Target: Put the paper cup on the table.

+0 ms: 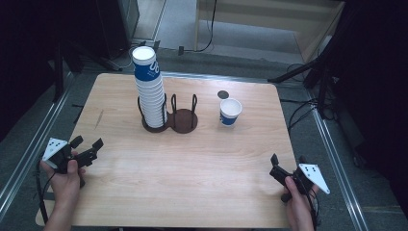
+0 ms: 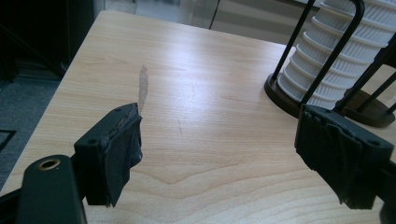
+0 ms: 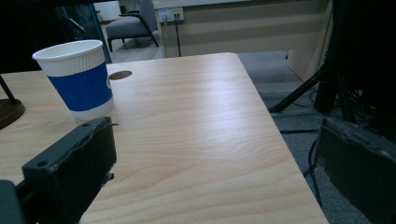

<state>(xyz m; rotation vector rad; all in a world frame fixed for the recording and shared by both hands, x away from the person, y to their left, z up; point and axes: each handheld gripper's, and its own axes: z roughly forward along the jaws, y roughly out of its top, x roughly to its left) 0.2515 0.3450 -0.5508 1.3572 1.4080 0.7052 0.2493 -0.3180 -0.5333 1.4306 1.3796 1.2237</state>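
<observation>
Blue-banded and alone, the single paper cup [image 1: 230,112] stands upright on the pale wooden table [image 1: 192,183], well apart from both my tools and just right of the dark wire cup holder [image 1: 183,119], whose right bay is empty. The tall stack of cups [image 1: 150,91] fills the holder's left bay. My left gripper [image 1: 87,144] hovers near the table's left edge, jaws well parted with nothing between them; in the left gripper view its pads [image 2: 119,149] frame bare wood, the stack's base off to one side. My right gripper [image 1: 274,161] sits low at the right edge, jaws likewise spread and empty, and in its own view the cup [image 3: 77,77] lies ahead. I judge this the approach: nothing is gripped yet. Next, the right gripper needs to travel forward to the cup, straddle its wall, and close gently enough not to crush the paper.
</observation>
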